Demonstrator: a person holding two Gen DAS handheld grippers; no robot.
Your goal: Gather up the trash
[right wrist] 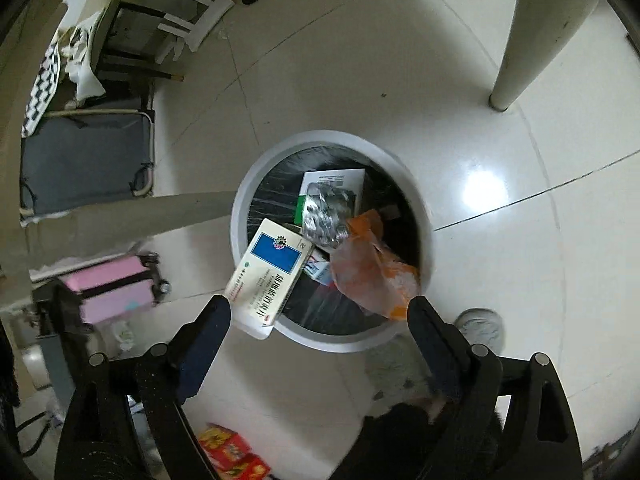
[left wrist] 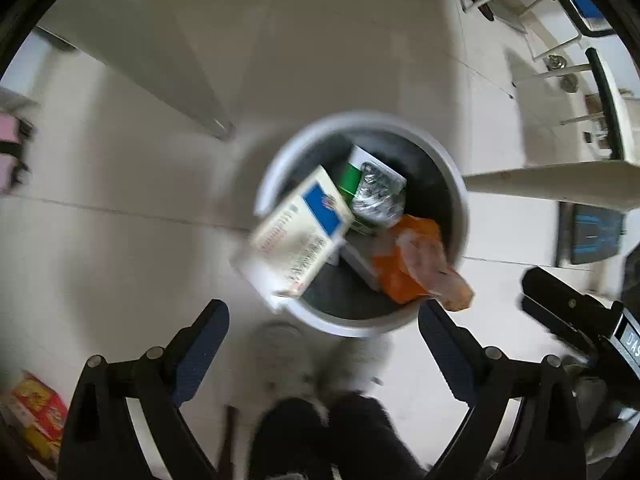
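the left wrist view was smeared by motion: the white and blue box [left wrist: 299, 236] over the bin [left wrist: 454, 168] rim carried print too blurred to read. the orange wrapper [left wrist: 420, 264] hid the bin's near right rim. in the right wrist view, the red packets [right wrist: 232, 452] were cut by the bottom edge.

Black linkage arms studded with round silver rivets at five and seven o'clock, tipped by dark navy ridged pads [left wrist: 208, 344] on each gripper; below, grey fuzzy slippers [left wrist: 280, 356] and black trouser cuffs [left wrist: 344, 436].
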